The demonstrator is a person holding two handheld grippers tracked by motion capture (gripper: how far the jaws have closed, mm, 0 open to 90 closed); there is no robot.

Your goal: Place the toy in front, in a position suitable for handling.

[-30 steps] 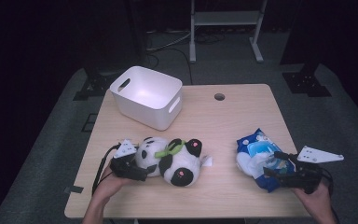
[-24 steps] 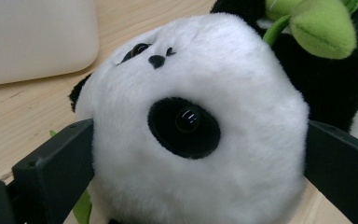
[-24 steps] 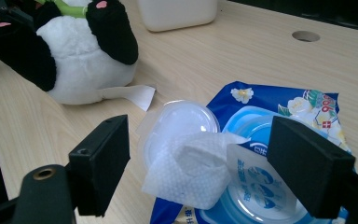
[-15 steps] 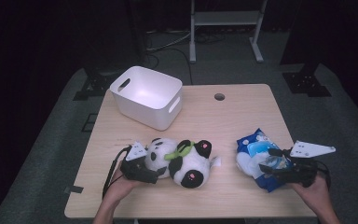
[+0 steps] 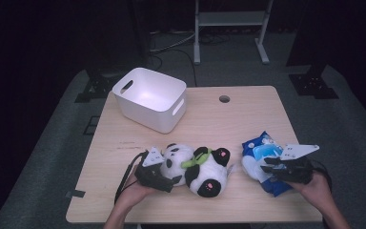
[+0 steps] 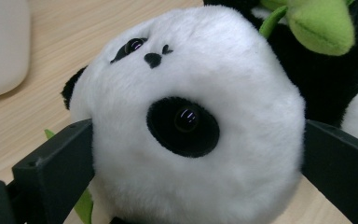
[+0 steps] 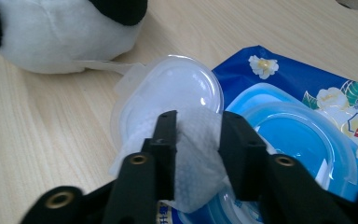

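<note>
Since a second earlier, the panda plush (image 5: pixel 198 168) had been carried rightward along the near part of the table (image 5: pixel 248 119), and the left gripper (image 5: pixel 158 174) travelled with it. The right gripper (image 5: pixel 279 167) had just been closing its jaws; in the right gripper view they pinched a white wet wipe (image 7: pixel 196 154) drawn up from the blue wipes pack (image 5: pixel 262 152), whose clear lid (image 7: pixel 168 100) stood flipped open.

In the left gripper view the jaws were clamped on either side of the panda's white head (image 6: pixel 191 121).

Both hands worked close to the near edge of the table. The pack sat near the right edge, just beside the panda. Open wood lay across the middle and far right of the tabletop, apart from a small round hole (image 5: pixel 224 98).

One white bin (image 5: pixel 150 98) stood at the far left corner, well apart from both grippers, with nothing between it and the panda.

Counted: one panda plush, one wipes pack, one bin, two grippers.
</note>
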